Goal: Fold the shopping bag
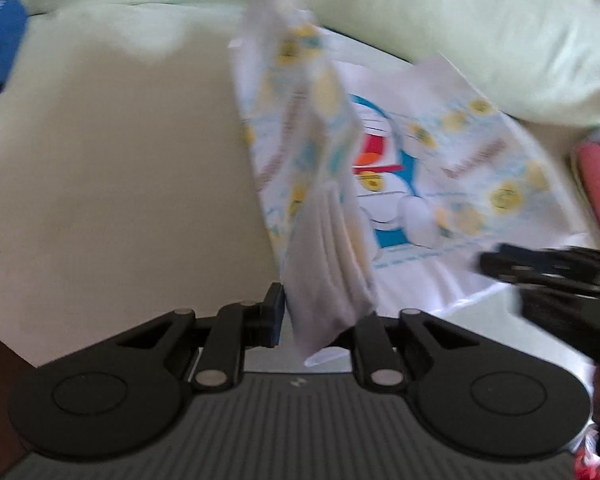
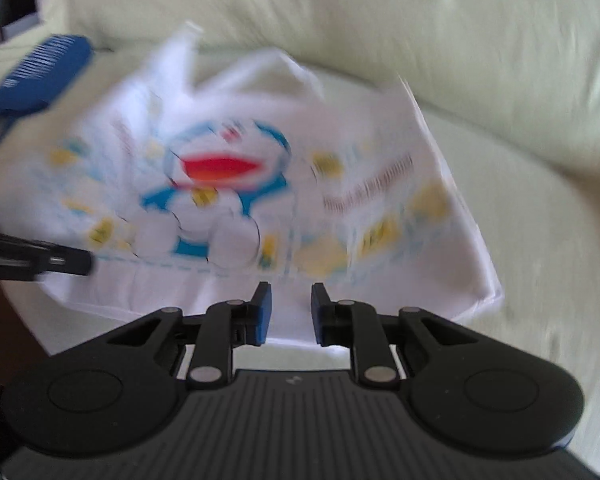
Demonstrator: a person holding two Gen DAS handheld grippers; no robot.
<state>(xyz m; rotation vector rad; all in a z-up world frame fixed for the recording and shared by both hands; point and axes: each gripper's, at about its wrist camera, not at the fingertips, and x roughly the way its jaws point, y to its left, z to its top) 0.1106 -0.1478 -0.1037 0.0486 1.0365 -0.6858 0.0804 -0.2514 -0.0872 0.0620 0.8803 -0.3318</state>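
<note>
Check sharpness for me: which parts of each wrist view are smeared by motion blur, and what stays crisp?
Left wrist view: the shopping bag and its lifted fold are smeared, as is the right gripper at the edge; the left gripper body is crisp. Right wrist view: the bag's cartoon print and the sofa cushion streak heavily; only the gripper body is sharp. Both show fisheye bending at the edges.

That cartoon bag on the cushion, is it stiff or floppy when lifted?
Probably floppy: the bag bunches into pleats where the left gripper lifts one edge. Likely light, since that raised part stands up from one pinch. Possibly slippery; the plastic looks glossy, though blur hides detail.
</note>
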